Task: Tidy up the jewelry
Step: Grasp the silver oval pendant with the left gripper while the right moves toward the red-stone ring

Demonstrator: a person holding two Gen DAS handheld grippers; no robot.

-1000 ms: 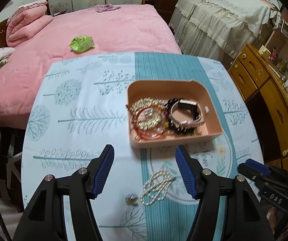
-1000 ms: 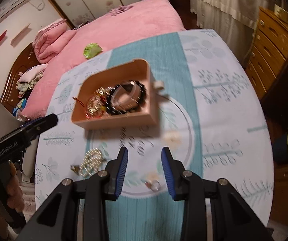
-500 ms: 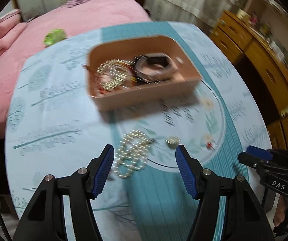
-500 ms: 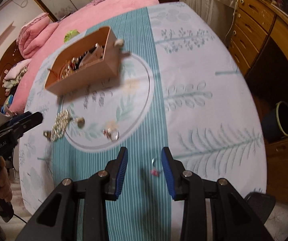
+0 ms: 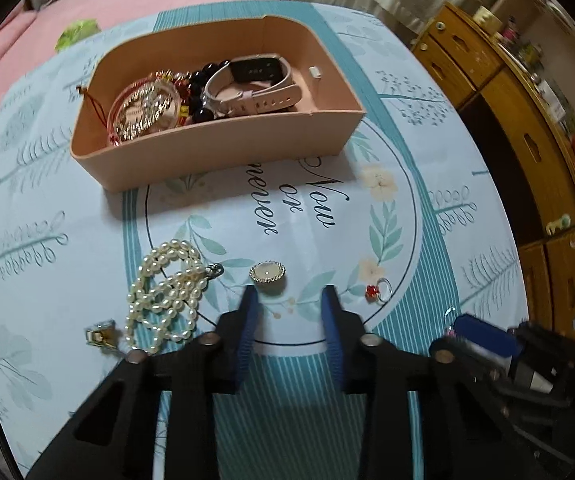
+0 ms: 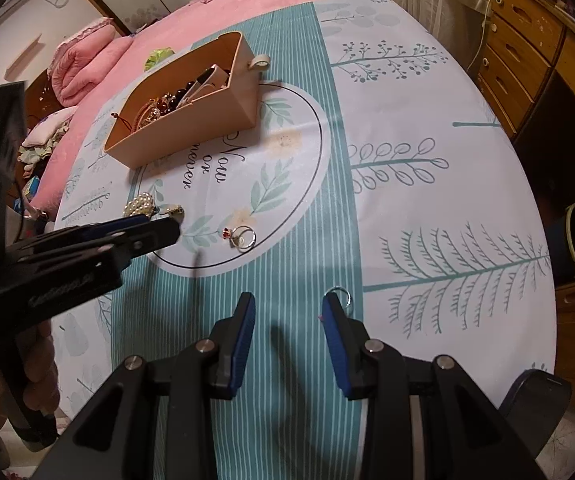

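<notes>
Jewelry on the table (image 5: 427, 128), partly sorted into a peach tray (image 5: 223, 148).

Left to right in the left wrist view: gold clip (image 5: 99, 334), pearl strand (image 5: 167, 292), oval brooch (image 5: 267, 273) just beyond the left gripper (image 5: 289, 294), red-stone ring (image 5: 377, 290). Left gripper just narrowed, jaws apart, nothing between them. Right gripper (image 6: 288, 305) half spread, empty, a small hoop (image 6: 339, 294) at its right fingertip. Watch (image 5: 253, 84) and beads in the tray.
</notes>
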